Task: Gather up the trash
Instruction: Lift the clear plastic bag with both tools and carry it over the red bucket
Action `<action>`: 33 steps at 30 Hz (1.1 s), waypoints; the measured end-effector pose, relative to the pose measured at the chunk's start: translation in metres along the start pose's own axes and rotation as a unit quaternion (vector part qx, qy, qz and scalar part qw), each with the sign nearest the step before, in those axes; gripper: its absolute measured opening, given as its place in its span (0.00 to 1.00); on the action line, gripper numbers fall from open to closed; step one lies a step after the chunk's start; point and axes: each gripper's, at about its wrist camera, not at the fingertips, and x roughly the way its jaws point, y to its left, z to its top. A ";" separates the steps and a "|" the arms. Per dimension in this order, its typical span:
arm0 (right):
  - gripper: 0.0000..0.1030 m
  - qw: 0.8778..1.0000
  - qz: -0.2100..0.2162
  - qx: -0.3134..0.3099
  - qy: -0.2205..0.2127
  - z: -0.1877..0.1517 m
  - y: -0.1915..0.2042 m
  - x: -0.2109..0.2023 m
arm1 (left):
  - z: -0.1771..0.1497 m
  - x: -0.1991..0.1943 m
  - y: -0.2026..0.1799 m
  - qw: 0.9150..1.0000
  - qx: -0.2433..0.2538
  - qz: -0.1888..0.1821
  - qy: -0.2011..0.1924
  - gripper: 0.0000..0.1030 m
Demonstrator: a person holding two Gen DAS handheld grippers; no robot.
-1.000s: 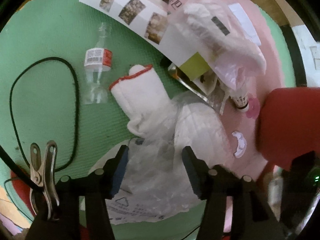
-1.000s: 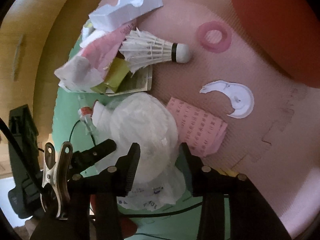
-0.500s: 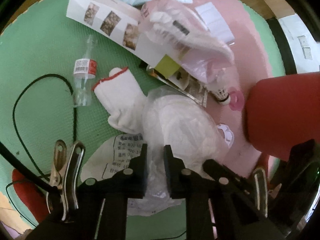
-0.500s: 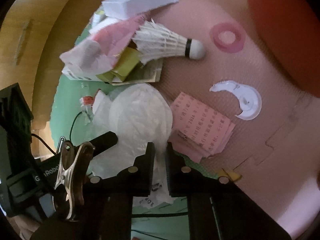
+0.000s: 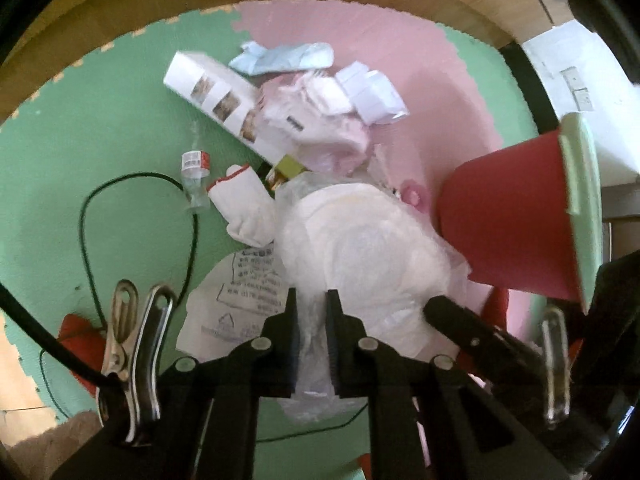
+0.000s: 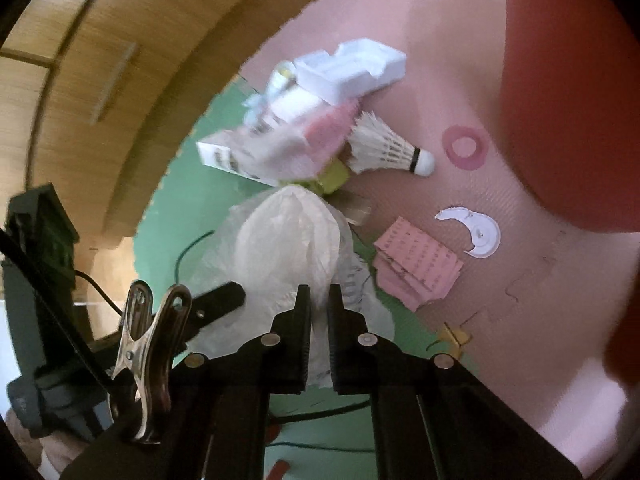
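Note:
A clear plastic bag [image 5: 360, 256] stuffed with white material hangs above the foam floor mat. My left gripper [image 5: 311, 300] is shut on its crinkled edge. My right gripper [image 6: 319, 296] is shut on the same plastic bag [image 6: 288, 240], and its black fingers [image 5: 460, 316] show at the lower right of the left wrist view. More trash lies below: a white carton [image 5: 216, 96], a small clear bottle [image 5: 195, 172], a white glove [image 5: 244, 208], a shuttlecock [image 6: 388, 148], pink printed paper [image 6: 416, 264] and a torn white disc [image 6: 476, 232].
A red bucket [image 5: 512, 220] with a pale green rim lies tipped at the right, close to the bag. A thin black cord [image 5: 136, 216] loops over the green mat. A pink ring [image 6: 464, 148] lies near the shuttlecock. Wooden floor [image 6: 100, 80] borders the mat.
Both grippers closed on the plastic bag and rose with it. The floor and the trash pile now look farther away, and the red bucket's rim has come into view.

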 end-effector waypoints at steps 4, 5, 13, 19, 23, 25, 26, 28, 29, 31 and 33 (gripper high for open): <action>0.08 1.000 0.005 -0.020 -0.023 -0.010 0.017 -0.034 | -0.011 -0.030 -0.016 0.999 0.025 0.001 -0.026 0.10; 0.08 0.999 0.006 -0.024 -0.028 -0.012 0.020 -0.041 | -0.014 -0.038 -0.019 0.999 0.028 -0.001 -0.032 0.10; 0.08 0.996 0.009 -0.036 -0.080 -0.033 0.035 -0.100 | -0.034 -0.088 -0.061 0.994 0.069 -0.013 -0.085 0.10; 0.08 0.991 0.021 -0.031 -0.131 -0.037 0.039 -0.149 | -0.036 -0.123 -0.093 0.987 0.099 -0.024 -0.124 0.10; 0.08 0.986 0.030 -0.022 -0.161 -0.035 0.035 -0.177 | -0.034 -0.144 -0.113 0.982 0.112 -0.039 -0.144 0.10; 0.08 0.984 0.036 -0.016 -0.173 -0.033 0.032 -0.188 | -0.033 -0.151 -0.121 0.980 0.119 -0.042 -0.152 0.10; 0.08 0.983 0.038 -0.013 -0.178 -0.032 0.030 -0.192 | -0.032 -0.154 -0.125 0.979 0.124 -0.042 -0.157 0.10; 0.08 0.981 0.040 -0.011 -0.189 -0.031 0.028 -0.202 | -0.031 -0.161 -0.135 0.976 0.133 -0.041 -0.168 0.10; 0.08 0.980 0.041 -0.011 -0.193 -0.030 0.028 -0.206 | -0.031 -0.165 -0.139 0.975 0.137 -0.041 -0.171 0.10; 0.08 0.978 0.040 -0.012 -0.202 -0.029 0.026 -0.213 | -0.029 -0.169 -0.148 0.973 0.144 -0.045 -0.175 0.10; 0.08 0.976 0.036 -0.013 -0.213 -0.026 0.023 -0.223 | -0.026 -0.174 -0.158 0.971 0.152 -0.050 -0.178 0.10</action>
